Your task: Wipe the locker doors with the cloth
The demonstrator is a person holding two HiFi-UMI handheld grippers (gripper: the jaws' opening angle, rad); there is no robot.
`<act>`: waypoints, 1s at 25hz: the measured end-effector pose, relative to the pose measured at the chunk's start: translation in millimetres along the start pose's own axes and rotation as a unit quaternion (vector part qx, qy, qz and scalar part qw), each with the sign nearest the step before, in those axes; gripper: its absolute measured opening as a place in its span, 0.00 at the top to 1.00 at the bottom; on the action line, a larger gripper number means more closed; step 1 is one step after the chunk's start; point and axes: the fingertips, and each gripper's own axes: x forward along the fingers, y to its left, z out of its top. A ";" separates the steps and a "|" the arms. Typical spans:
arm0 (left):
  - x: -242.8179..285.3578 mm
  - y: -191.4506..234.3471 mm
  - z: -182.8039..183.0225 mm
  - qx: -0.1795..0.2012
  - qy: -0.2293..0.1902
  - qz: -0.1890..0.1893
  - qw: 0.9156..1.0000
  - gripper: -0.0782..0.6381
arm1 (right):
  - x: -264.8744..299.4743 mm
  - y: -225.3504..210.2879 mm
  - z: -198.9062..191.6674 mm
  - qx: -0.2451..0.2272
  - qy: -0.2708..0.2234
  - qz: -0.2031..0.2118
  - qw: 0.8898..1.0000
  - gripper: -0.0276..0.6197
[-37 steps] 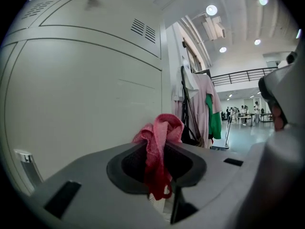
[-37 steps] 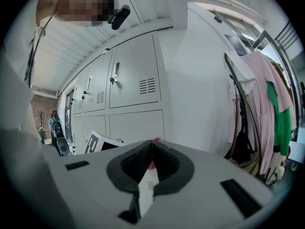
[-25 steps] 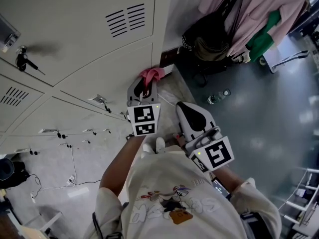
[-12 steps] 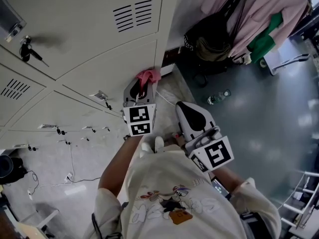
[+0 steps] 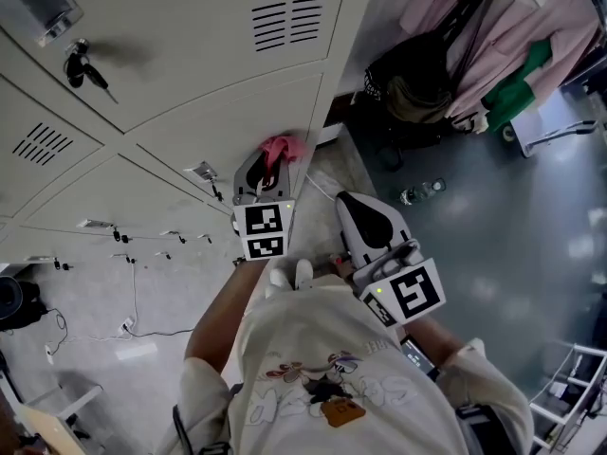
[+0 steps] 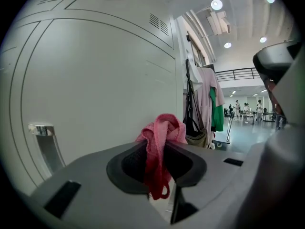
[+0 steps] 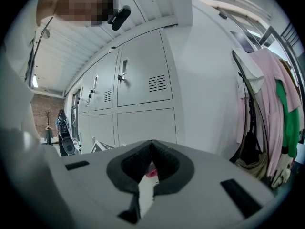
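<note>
My left gripper point(image 5: 277, 156) point(image 6: 160, 142) is shut on a pink cloth point(image 5: 285, 147) point(image 6: 161, 133), which bunches out past the jaw tips. The cloth sits close to the lower locker door point(image 5: 228, 131) point(image 6: 95, 94), near its right edge; I cannot tell whether it touches. My right gripper point(image 5: 353, 207) point(image 7: 152, 147) is shut with nothing in it, held beside the left one and apart from the lockers point(image 7: 143, 94).
Upper locker doors carry vents point(image 5: 293, 25) and a key with a tag point(image 5: 83, 70). Coats and a dark bag point(image 5: 446, 74) hang on a rack right of the lockers. A bottle point(image 5: 422, 192) lies on the grey floor. Cables point(image 5: 133, 301) trail along the floor.
The head view has shifted, so the lockers slide right and down in the picture. My left gripper with the cloth has edged slightly up along the lower door. The right gripper stays put.
</note>
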 end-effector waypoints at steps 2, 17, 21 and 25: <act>-3.8 6.1 -1.6 0.001 0.001 0.007 1.000 0.76 | 3.4 4.2 0.9 -0.001 -0.002 0.007 1.000 0.95; -32.7 47.8 -13.7 -0.007 0.000 0.058 0.998 0.76 | 11.0 20.5 1.6 -0.002 -0.003 0.034 0.999 0.95; -39.4 57.5 -18.9 -0.006 0.001 0.074 0.997 0.76 | 10.8 24.5 2.9 -0.001 -0.006 0.042 0.999 0.95; -47.4 70.0 -26.6 -0.013 0.008 0.094 0.995 0.76 | 10.7 26.1 3.6 -0.002 -0.006 0.048 0.999 0.95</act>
